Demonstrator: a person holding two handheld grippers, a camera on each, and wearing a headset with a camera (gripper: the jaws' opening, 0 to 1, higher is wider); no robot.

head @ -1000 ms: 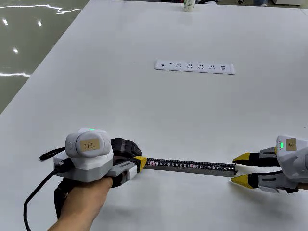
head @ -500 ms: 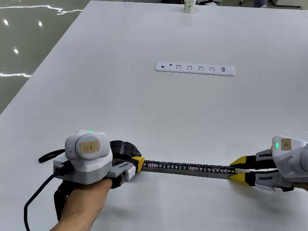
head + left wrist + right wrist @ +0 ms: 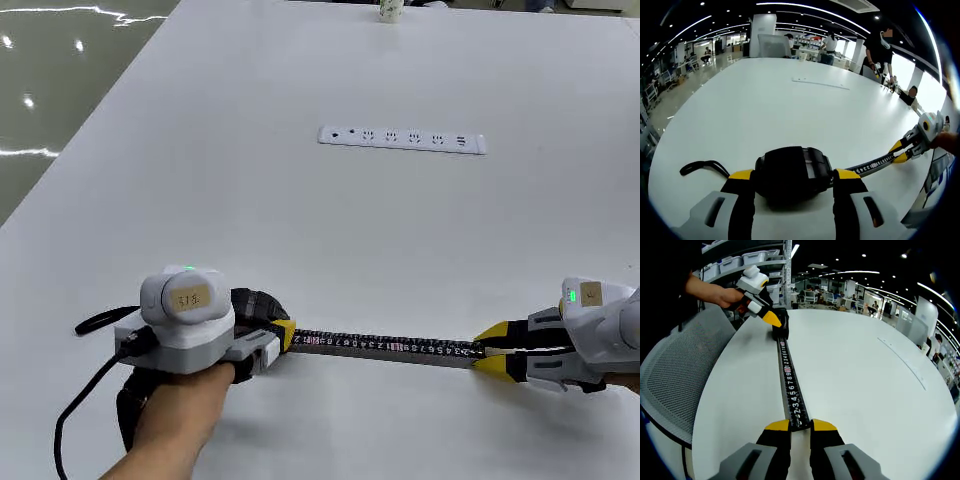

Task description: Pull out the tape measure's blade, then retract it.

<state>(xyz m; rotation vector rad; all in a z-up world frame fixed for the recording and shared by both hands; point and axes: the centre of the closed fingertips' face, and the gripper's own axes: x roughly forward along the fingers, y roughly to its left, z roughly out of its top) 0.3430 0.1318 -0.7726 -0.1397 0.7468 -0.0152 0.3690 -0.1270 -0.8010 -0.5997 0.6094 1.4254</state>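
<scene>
Head view, lower left: the left gripper (image 3: 268, 318) is held in a hand (image 3: 180, 415). Its fingers (image 3: 742, 176) are clamped on the black tape measure case (image 3: 258, 303), one on each side, as seen in the left gripper view. A black wrist strap (image 3: 100, 320) is laid on the white bench (image 3: 300, 220) just left of the gripper. A black cable (image 3: 75, 420) is trailed from the gripper's rear toward the bottom edge.

Lower centre: the blade (image 3: 390, 346) is drawn out flat on the bench, numbers up, from the case across to the lower right.

Lower right: the blade's free end is pinched by the right gripper (image 3: 490, 349), with its yellow fingers (image 3: 777, 426) closed down to the blade's width. In the right gripper view the blade is seen running from the fingers at bottom centre up to the case at upper left.

Upper centre of the head view: a white power strip (image 3: 402, 139) is laid on the bench, well apart from the blade. A small item is cropped at the top edge and cannot be identified.
</scene>
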